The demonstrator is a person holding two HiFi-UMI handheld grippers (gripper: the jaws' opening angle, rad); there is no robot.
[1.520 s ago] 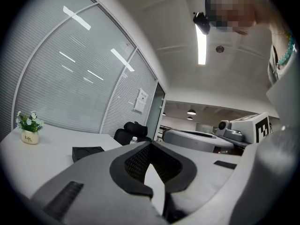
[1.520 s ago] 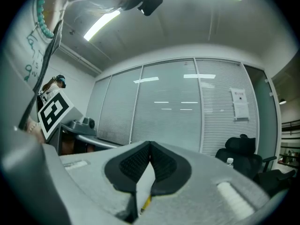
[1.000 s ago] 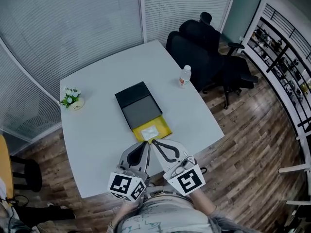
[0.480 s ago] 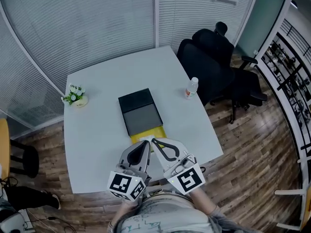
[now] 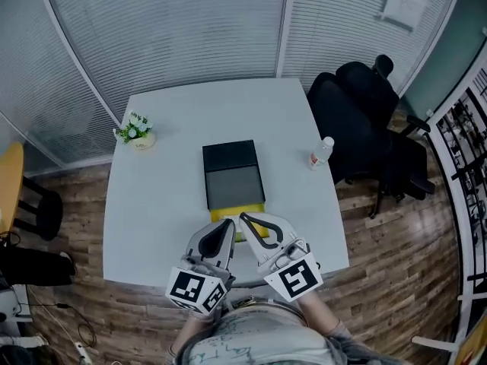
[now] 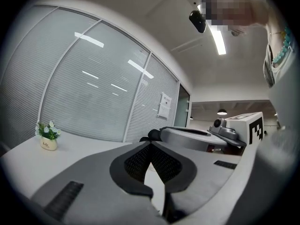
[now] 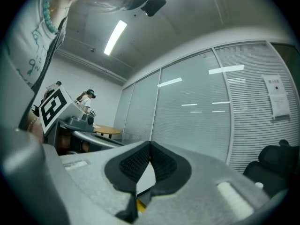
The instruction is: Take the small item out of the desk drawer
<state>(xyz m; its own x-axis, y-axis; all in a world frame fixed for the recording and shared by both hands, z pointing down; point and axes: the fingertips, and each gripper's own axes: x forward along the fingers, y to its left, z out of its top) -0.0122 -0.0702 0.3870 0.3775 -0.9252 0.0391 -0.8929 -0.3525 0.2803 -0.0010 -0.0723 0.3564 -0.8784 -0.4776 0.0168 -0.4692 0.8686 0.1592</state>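
I judge this as the approach step. The drawer point(image 5: 222, 214) stands open and nothing has been lifted from it yet. It shows as a yellow strip at the near end of the dark box point(image 5: 232, 169), which lies mid-surface point(image 5: 160, 196).

The box's long axis runs away from me, nearly straight up the head view with a slight lean. The drawer pulls out along that same line, so its mouth faces me.

The left tool point(image 5: 230, 223) and the right tool point(image 5: 242, 217) sit side by side above the drawer's near end, tips almost touching. Both point level, toward the box. In the left gripper view the jaws meet at the tip with nothing between them. The right gripper view shows the same pinched-shut, empty jaws, with a sliver of yellow drawer below them.

I cannot see the item in any view. In the head view the tips cover most of the drawer's floor, so I take it to lie there, under them, and I cannot give its heading.

For the next move I need one tool spread wide and tipped nose-down into the drawer. I also need the other drawn aside so the head view clears. A flat little thing on a drawer floor will likely want a low pinch from its edges.
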